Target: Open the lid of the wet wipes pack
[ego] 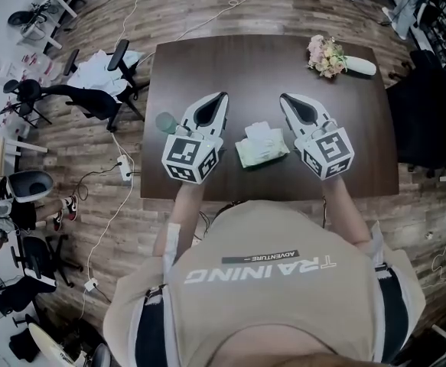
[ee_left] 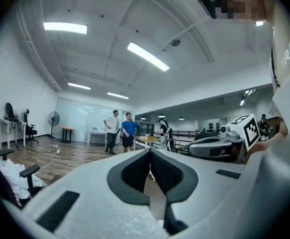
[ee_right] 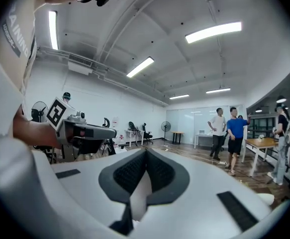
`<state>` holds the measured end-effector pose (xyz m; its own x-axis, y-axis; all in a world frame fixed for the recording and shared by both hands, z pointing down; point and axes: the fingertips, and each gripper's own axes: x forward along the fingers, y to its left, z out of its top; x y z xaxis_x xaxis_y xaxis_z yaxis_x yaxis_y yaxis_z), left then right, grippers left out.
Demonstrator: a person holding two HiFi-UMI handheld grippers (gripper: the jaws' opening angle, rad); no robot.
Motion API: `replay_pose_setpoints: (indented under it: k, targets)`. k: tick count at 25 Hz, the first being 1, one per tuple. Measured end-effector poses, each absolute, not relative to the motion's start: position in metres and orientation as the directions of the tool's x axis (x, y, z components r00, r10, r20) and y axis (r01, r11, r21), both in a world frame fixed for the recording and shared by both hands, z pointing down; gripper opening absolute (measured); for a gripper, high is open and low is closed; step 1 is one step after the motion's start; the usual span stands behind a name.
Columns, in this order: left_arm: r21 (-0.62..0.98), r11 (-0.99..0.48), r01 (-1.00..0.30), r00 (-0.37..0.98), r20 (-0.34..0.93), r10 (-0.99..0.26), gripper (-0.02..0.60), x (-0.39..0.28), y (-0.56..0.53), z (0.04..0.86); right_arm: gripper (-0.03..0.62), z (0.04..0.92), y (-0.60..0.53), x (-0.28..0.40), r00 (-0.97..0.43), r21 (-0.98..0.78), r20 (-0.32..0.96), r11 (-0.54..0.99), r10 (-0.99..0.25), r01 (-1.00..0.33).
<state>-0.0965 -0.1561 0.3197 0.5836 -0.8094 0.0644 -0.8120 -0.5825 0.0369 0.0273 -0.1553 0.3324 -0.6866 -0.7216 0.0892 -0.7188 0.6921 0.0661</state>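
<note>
The wet wipes pack (ego: 262, 145) lay on the dark table (ego: 207, 60) near its front edge, between my two grippers and apart from both. From the head view I could not tell whether its lid was up or down, as the top was only a pale, crumpled shape. The left gripper (ego: 223, 95) and right gripper (ego: 283, 96) each had their jaws closed together on nothing. Both gripper views looked out across the room and missed the pack. A small greenish round thing (ego: 165, 121) sat half hidden behind the left gripper.

A big open-plan office or lab — ahead of the jaws lie wood flooring (ee_left: 60, 158), white desks (ee_left: 98, 132), swivel chairs (ee_right: 145, 132) and a pedestal fan (ee_left: 53, 118), under ceiling strip lights (ee_left: 147, 57).
</note>
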Motion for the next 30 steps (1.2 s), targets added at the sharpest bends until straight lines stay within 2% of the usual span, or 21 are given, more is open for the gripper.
replay_pose_setpoints:
  k: [8,30]
  targets:
    - [-0.006,-0.574,-0.819,0.574,0.019,-0.819,0.009,-0.098,-0.156,0.299,0.014,0.318,-0.146,0.027,-0.676,0.104,0.043,0.676,-0.735,-0.729]
    - [0.023,-0.584,-0.812,0.584,0.072,-0.809,0.009,-0.090,-0.158,0.324,0.014,0.358,-0.142,0.033,-0.675,0.043,0.097,0.681,-0.731,-0.731]
